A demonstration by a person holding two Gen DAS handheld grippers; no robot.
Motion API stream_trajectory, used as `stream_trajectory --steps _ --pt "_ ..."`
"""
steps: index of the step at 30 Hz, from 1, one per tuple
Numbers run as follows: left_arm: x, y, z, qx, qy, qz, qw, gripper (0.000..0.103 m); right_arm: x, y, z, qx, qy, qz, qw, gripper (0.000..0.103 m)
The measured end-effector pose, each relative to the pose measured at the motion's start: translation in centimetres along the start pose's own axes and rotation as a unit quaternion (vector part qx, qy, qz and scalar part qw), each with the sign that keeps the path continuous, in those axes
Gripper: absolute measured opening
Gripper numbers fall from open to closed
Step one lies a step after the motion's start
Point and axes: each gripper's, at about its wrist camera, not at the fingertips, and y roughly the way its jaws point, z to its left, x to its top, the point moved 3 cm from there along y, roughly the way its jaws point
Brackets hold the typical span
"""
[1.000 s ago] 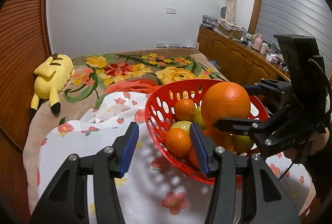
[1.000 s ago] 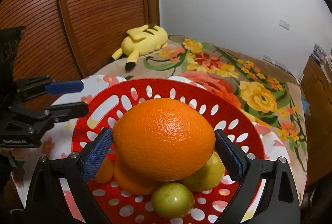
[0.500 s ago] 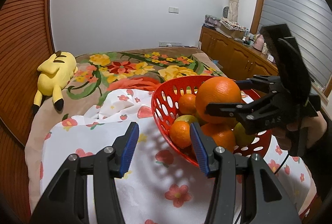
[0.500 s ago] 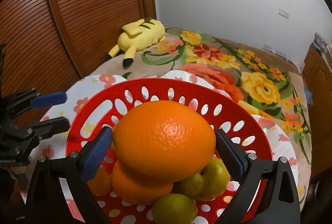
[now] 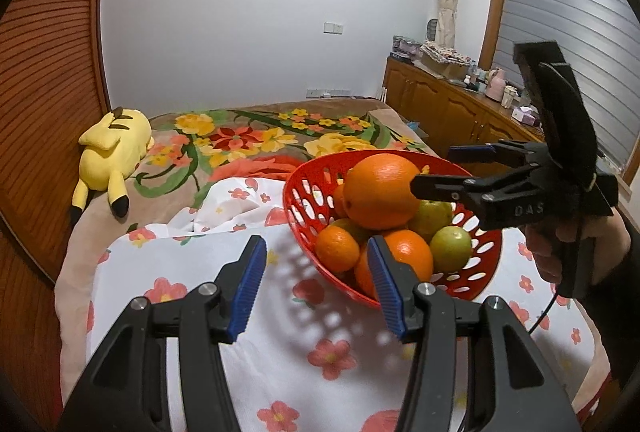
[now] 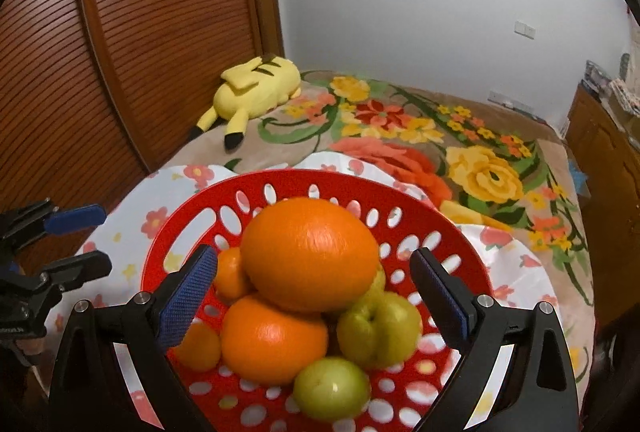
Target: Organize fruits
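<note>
A red perforated basket [image 6: 280,188] [image 5: 300,208] sits on a white flowered cloth and holds several oranges and green fruits. A large orange [image 6: 310,254] [image 5: 378,192] rests on top of the pile. My right gripper [image 6: 314,286] is open, its blue pads apart from the large orange on both sides; it also shows in the left wrist view [image 5: 442,168]. My left gripper [image 5: 316,284] is open and empty, low over the cloth just left of the basket; it shows at the left edge of the right wrist view [image 6: 76,240].
A yellow plush toy [image 5: 114,148] [image 6: 256,88] lies on the flowered blanket [image 5: 248,140] near the wooden slatted wall [image 6: 120,32]. A wooden cabinet [image 5: 448,112] with clutter stands at the right. The flowered cloth [image 5: 280,332] covers the near surface.
My right gripper has opened and let go of the large orange, which now rests on the fruit pile. It has drawn back a little. My left gripper has backed away from the basket.
</note>
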Motion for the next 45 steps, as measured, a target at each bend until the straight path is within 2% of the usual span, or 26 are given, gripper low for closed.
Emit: stream_trajectory --steps 14,19,26,33,45 --pt "-2.8 -2.0 -4.2 0.013 0.023 -0.012 0.9996 0.061 -6.8 -7.2 1.4 -0.019 0.02 -0.063 0.998 0.099" --pt "-4.1 -3.3 -5.4 0.011 0.016 -0.025 0.9995 0.069 -9.2 -9.2 2.4 -0.031 0.023 -0.082 0.996 0.099" --pt "-5.4 -6.1 -6.7 0.033 0.016 -0.043 0.9984 0.075 -12.3 -13.1 3.0 -0.05 0.047 -0.123 0.99 0.099" --pt "-6.1 -8.8 -7.4 0.066 0.012 -0.057 0.9961 0.077 -14.2 -16.1 3.7 -0.061 0.054 -0.15 0.985 0.099" --pt "-7.1 -13.1 -8.5 0.07 0.017 -0.088 0.9935 0.08 -15.6 -19.7 4.7 -0.074 0.07 -0.189 0.977 0.099"
